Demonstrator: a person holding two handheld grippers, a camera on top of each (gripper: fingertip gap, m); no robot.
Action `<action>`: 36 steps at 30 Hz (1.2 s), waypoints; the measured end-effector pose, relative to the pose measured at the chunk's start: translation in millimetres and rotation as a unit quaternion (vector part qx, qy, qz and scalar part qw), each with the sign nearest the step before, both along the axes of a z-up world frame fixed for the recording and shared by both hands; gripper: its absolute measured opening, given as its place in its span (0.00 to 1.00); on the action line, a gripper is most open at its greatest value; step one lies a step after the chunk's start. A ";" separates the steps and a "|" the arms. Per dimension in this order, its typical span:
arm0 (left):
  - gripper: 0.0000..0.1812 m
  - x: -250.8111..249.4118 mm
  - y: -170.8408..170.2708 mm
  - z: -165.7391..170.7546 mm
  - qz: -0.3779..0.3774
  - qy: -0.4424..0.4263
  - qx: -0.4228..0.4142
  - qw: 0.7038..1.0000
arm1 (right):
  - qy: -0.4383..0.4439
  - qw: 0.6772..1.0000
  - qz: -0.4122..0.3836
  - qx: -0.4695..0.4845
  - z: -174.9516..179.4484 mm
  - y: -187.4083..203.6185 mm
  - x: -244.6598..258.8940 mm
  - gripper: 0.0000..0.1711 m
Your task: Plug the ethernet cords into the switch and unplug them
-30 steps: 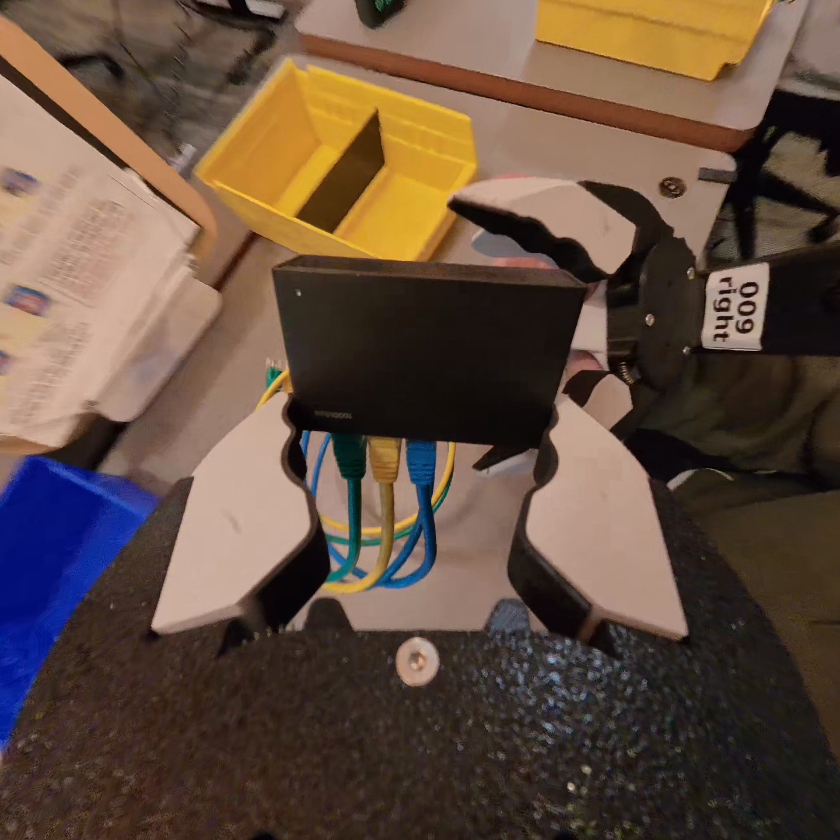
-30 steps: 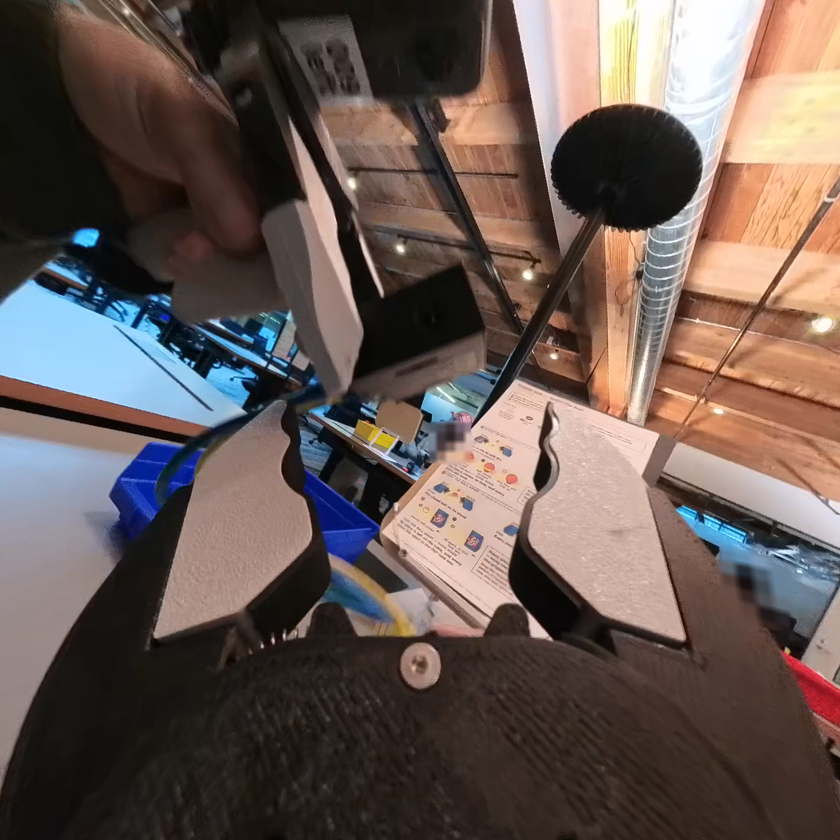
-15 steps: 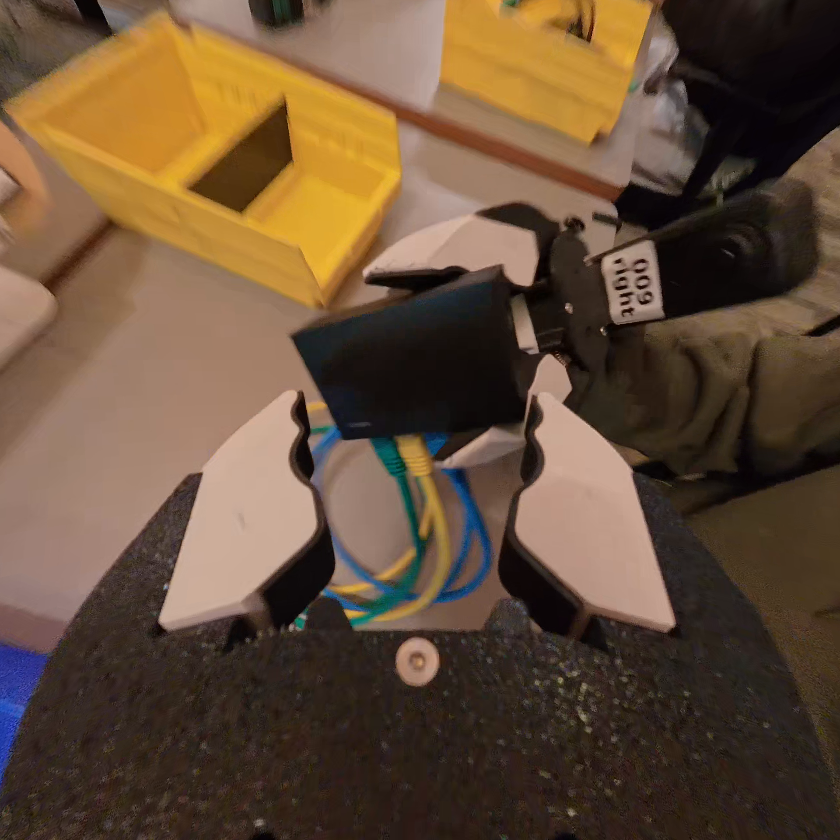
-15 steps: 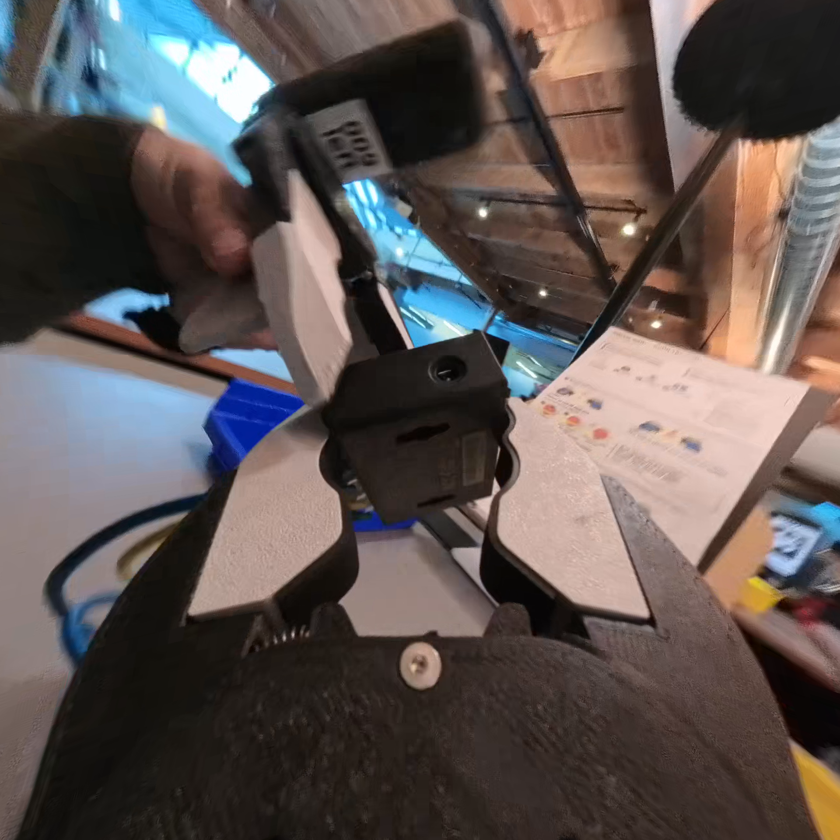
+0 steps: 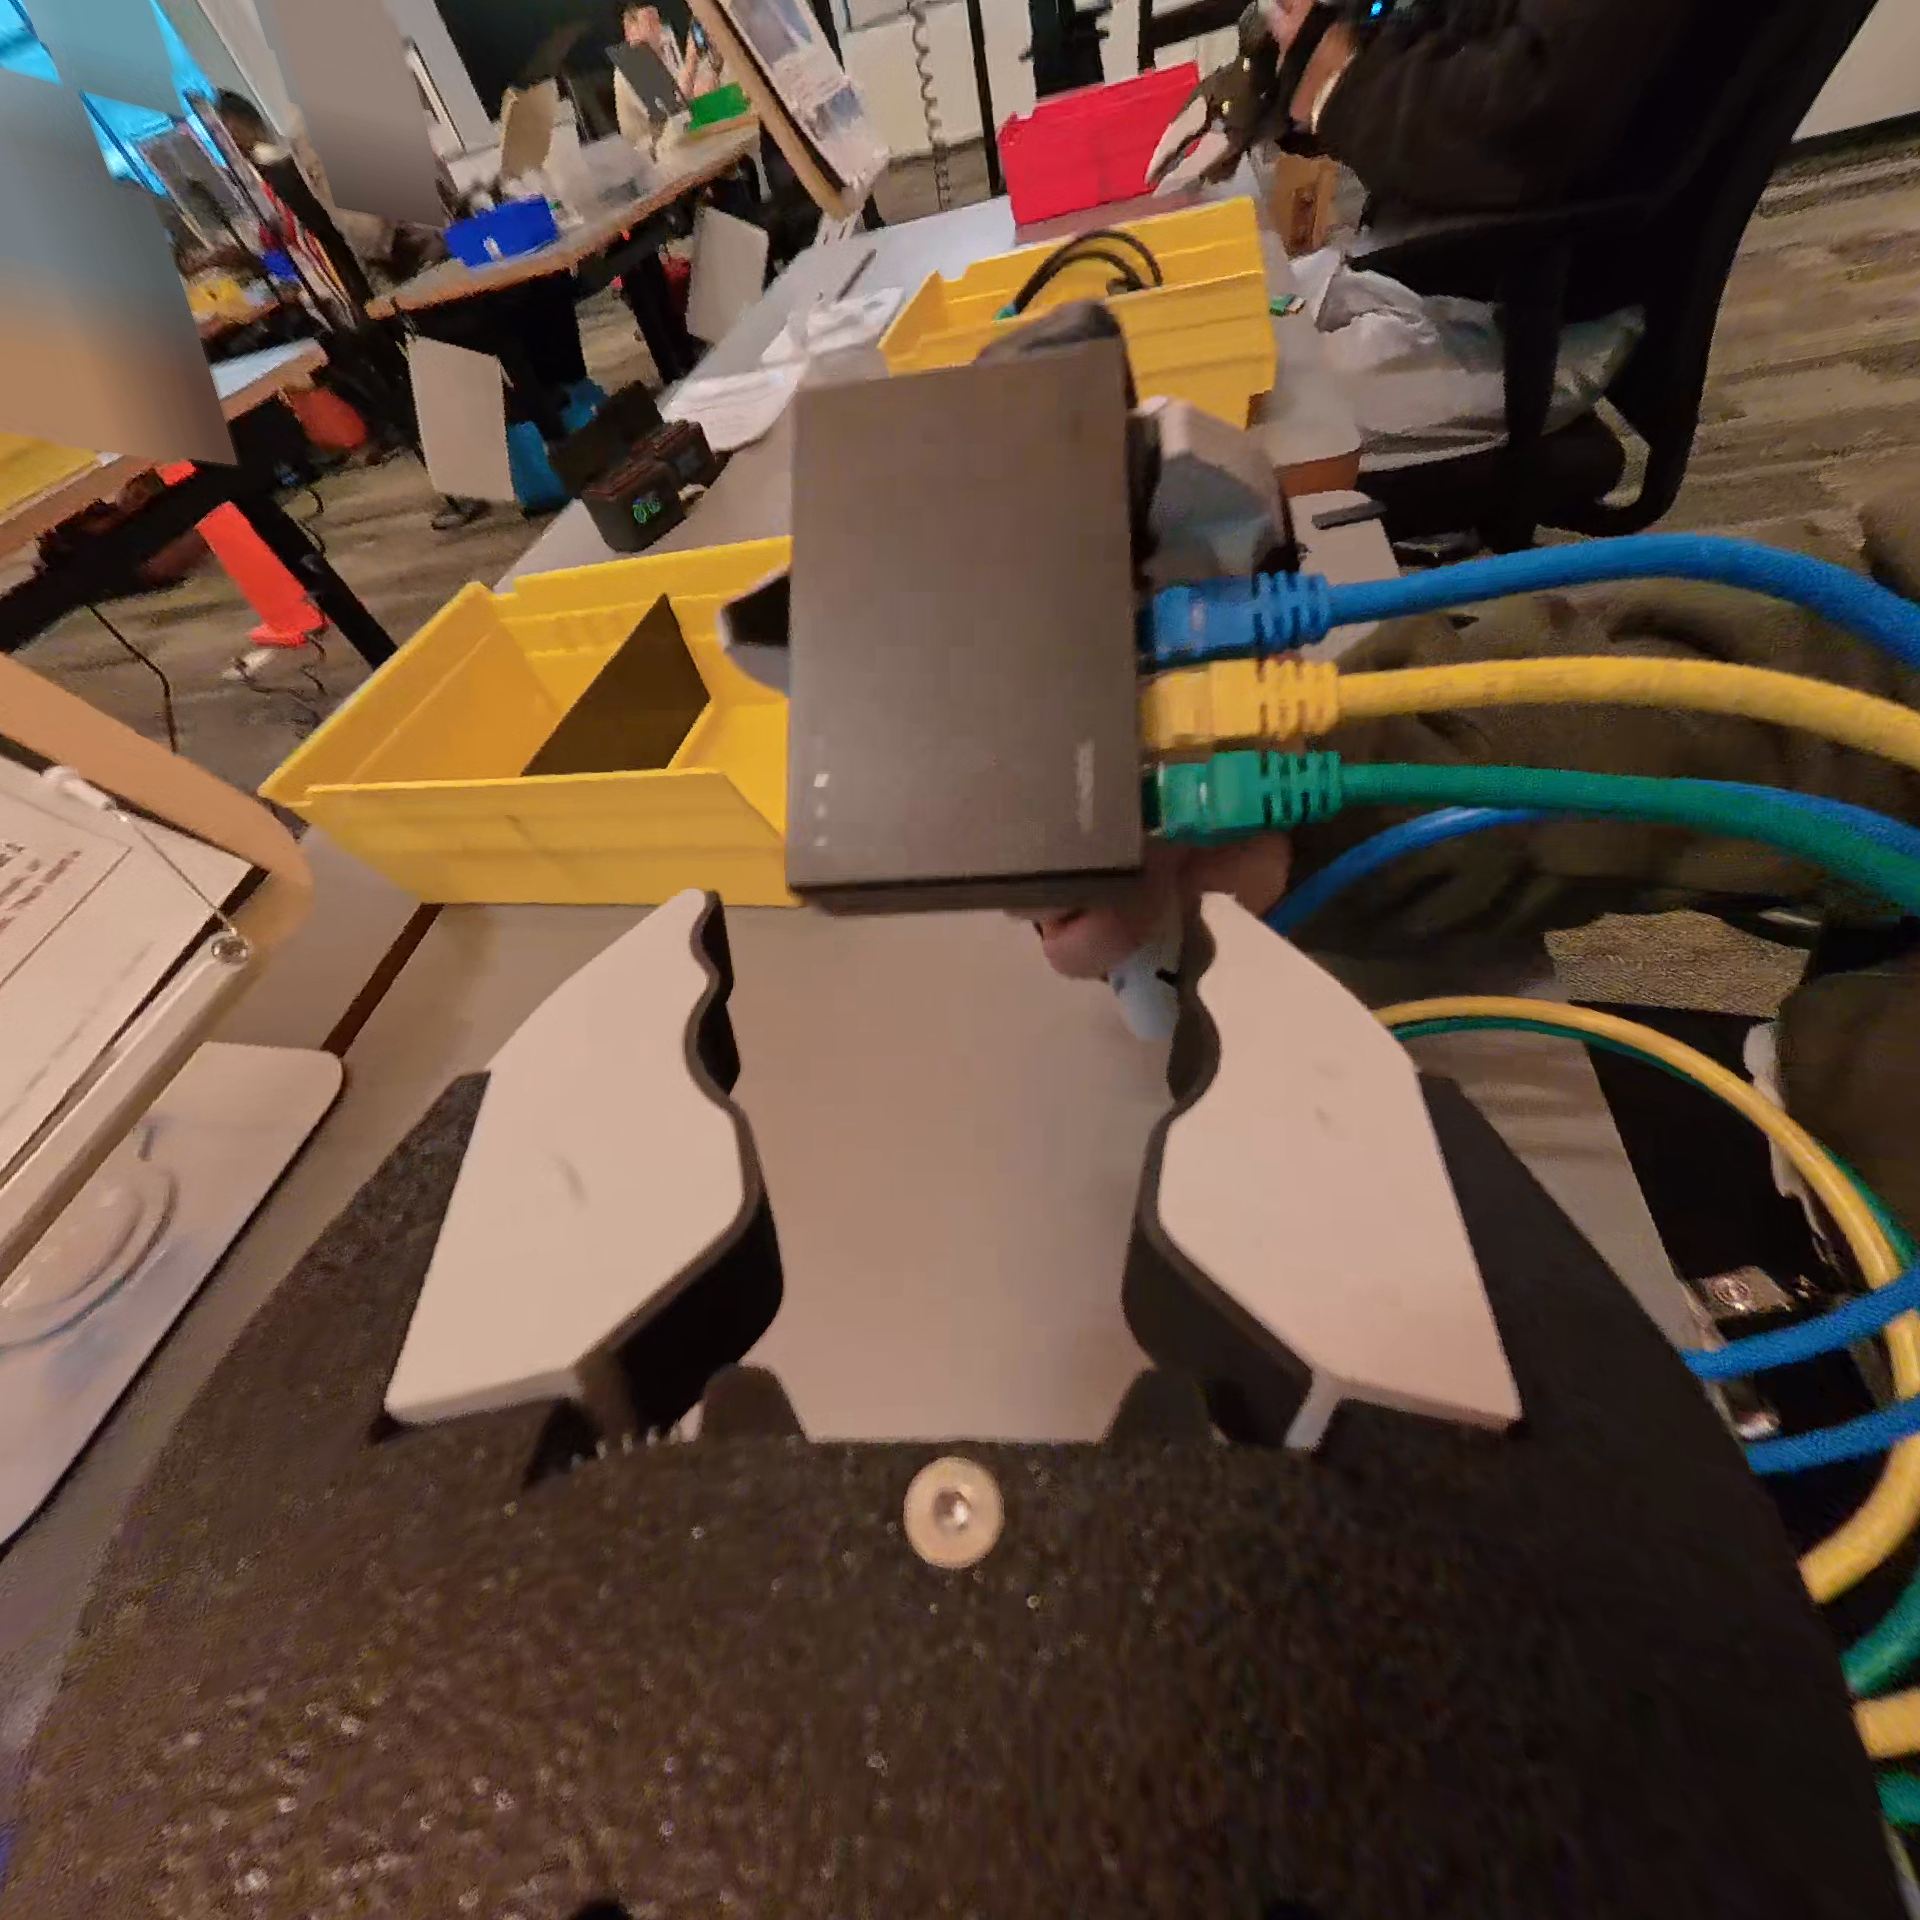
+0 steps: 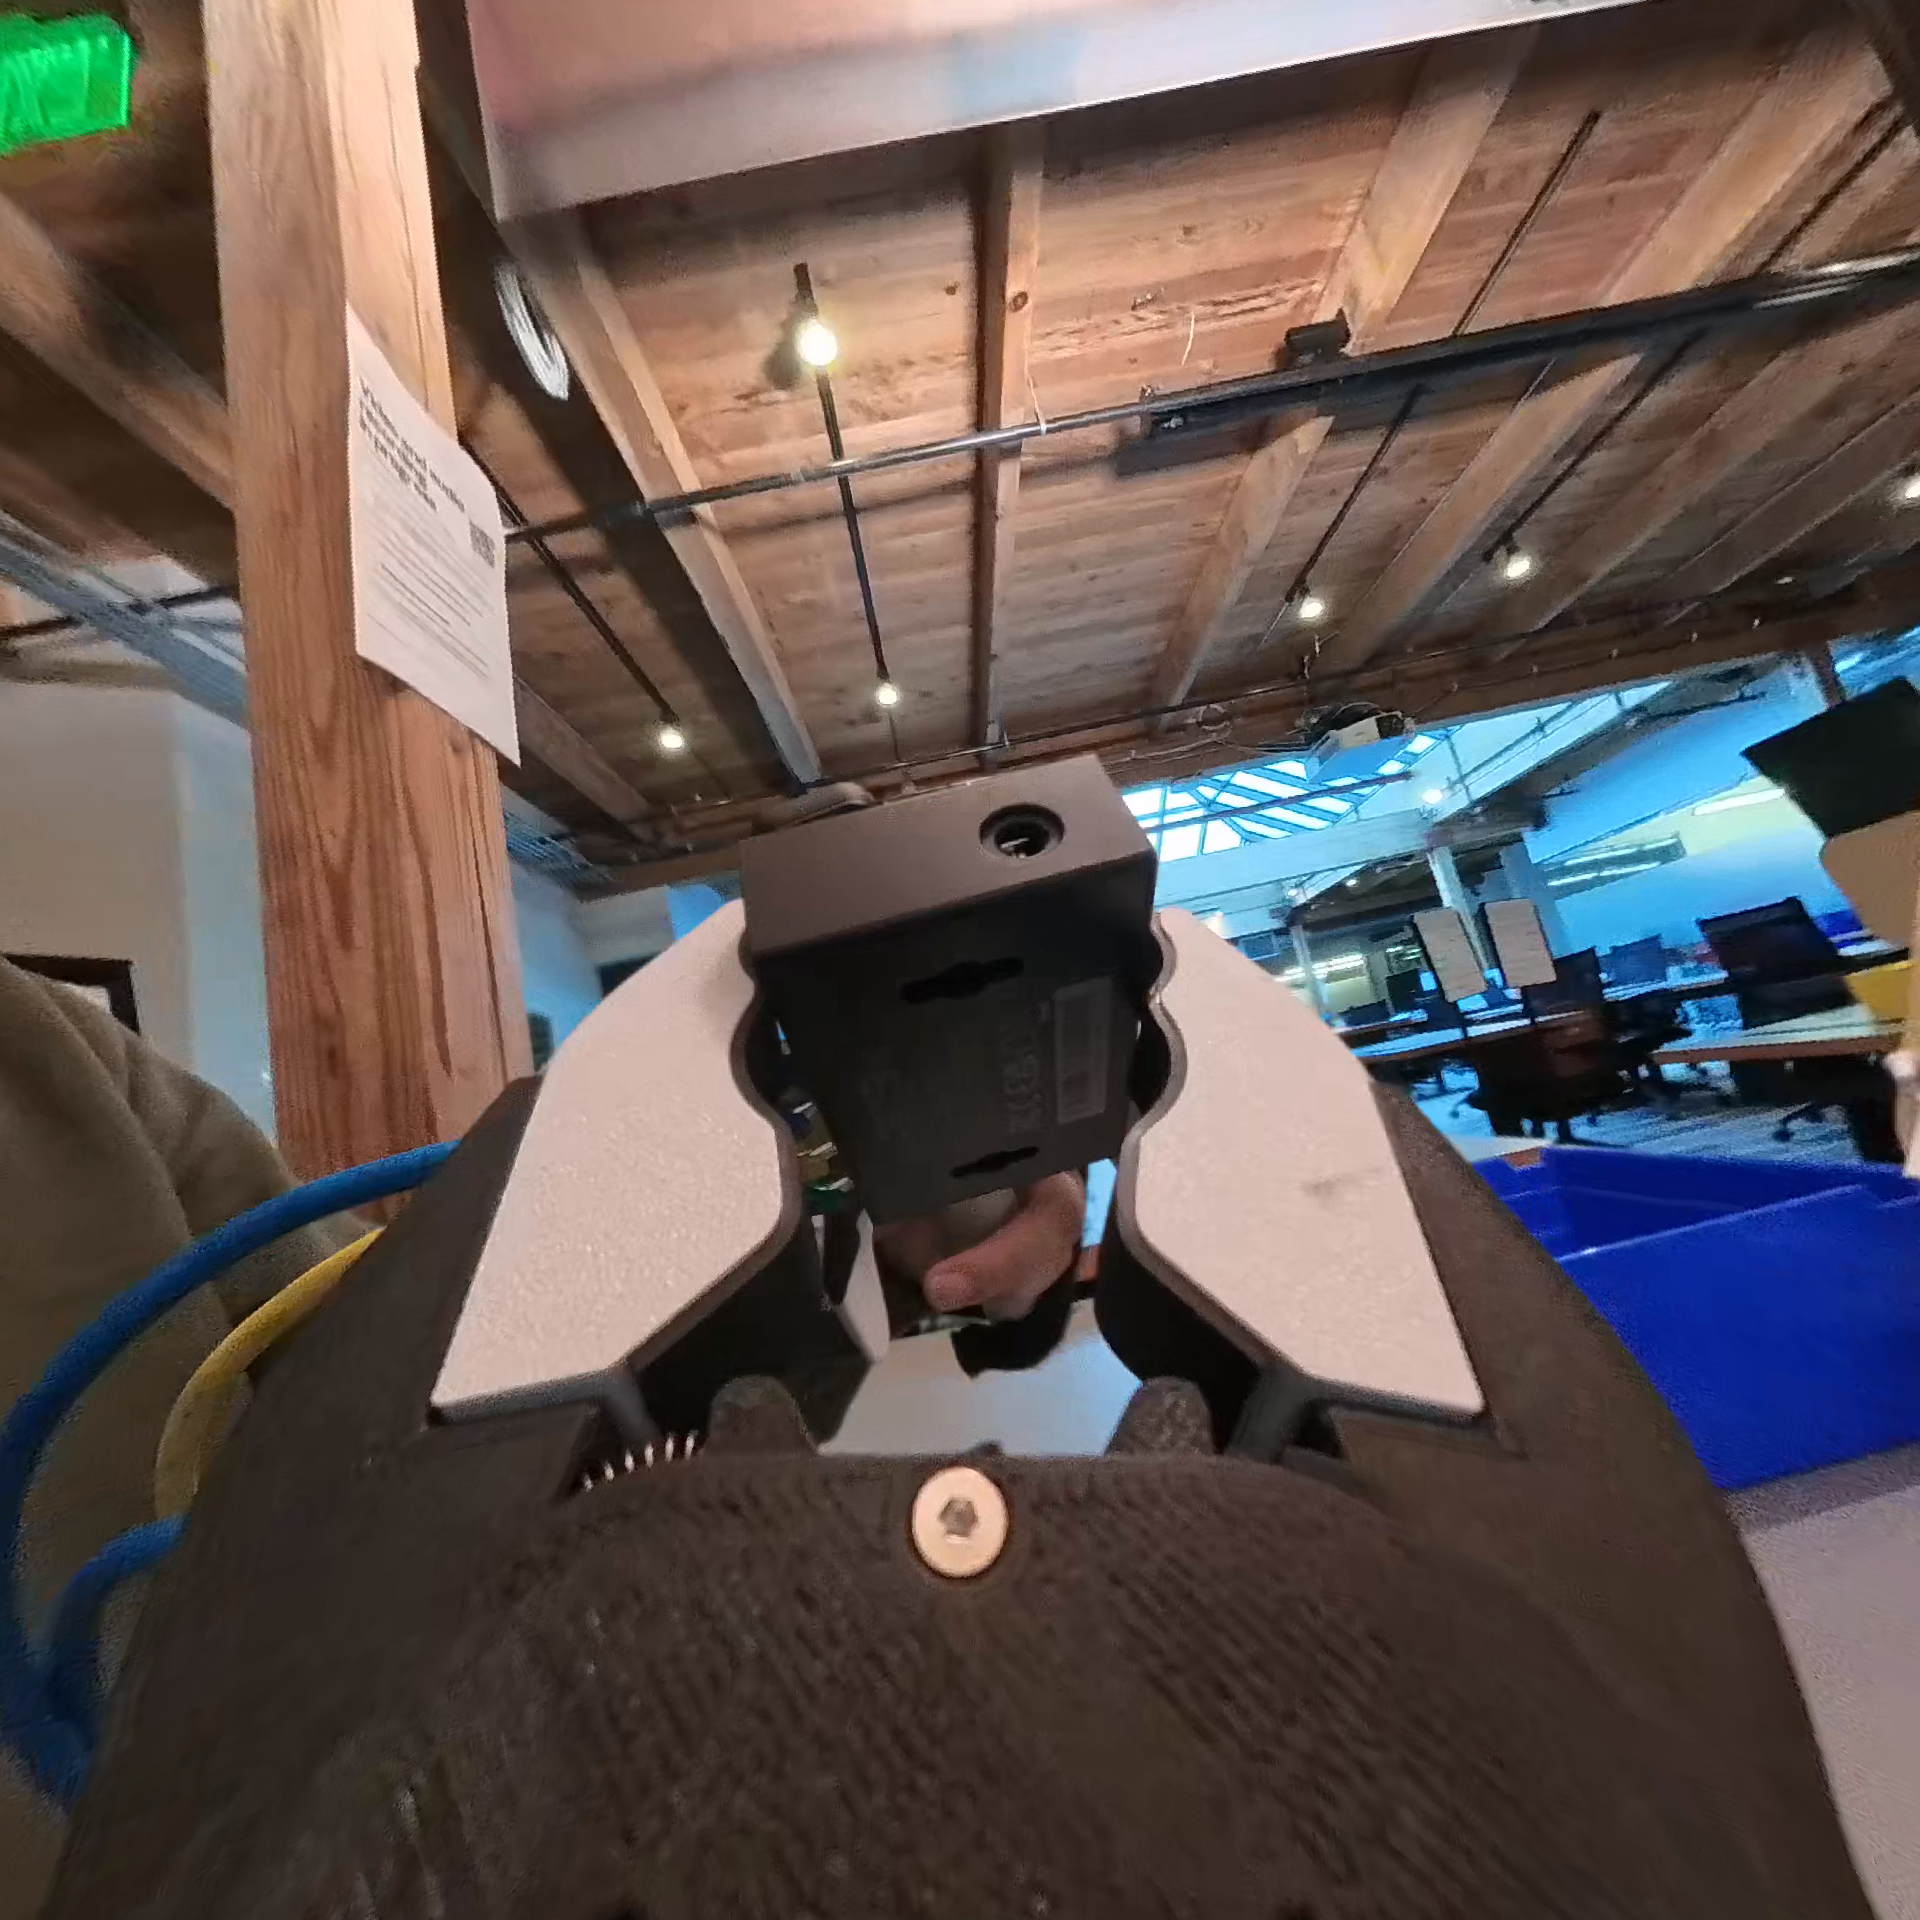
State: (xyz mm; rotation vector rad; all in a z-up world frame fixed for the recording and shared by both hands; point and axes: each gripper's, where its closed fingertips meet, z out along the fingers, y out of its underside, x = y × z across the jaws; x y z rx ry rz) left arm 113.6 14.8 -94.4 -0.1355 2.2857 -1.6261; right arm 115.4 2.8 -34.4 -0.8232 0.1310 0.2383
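Observation:
The black switch stands on end in the air above the table. A blue cord, a yellow cord and a green cord are plugged into its right side and loop off to the right. My right gripper is shut on the switch, one finger on each side. One of its grey fingers shows behind the switch. My left gripper is open and empty just below the switch, apart from it. Blue and yellow cord trails at the left.
A yellow bin with a black divider stands behind the switch, another yellow bin and a red bin farther back. A paper stand is at the left. A blue bin is on the right. A person sits in a black chair. Spacing between my two grippers at the tips: around 6 cm.
My left gripper let go of the switch and drew back. My right gripper closed on the switch and turned it on end, so the plugged cords now point right.

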 end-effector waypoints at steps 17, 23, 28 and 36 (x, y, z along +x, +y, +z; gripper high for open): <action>0.34 70.1 74.8 -26.1 0.334 -0.030 0.079 0.939 | -0.007 0.941 -0.180 -0.288 -44.8 -18.2 56.0 0.48; 0.34 80.2 82.9 -30.7 0.420 -0.076 0.176 0.887 | -0.172 0.803 -0.324 -0.470 -75.0 14.0 53.7 0.38; 0.34 75.0 67.5 -35.0 0.418 -0.088 0.165 0.889 | -0.165 0.766 -0.341 -0.519 -109.6 29.3 64.9 0.39; 0.32 54.7 53.4 -34.7 0.361 -0.051 0.106 0.925 | -0.248 0.723 -0.371 -0.527 -116.3 18.0 72.9 0.14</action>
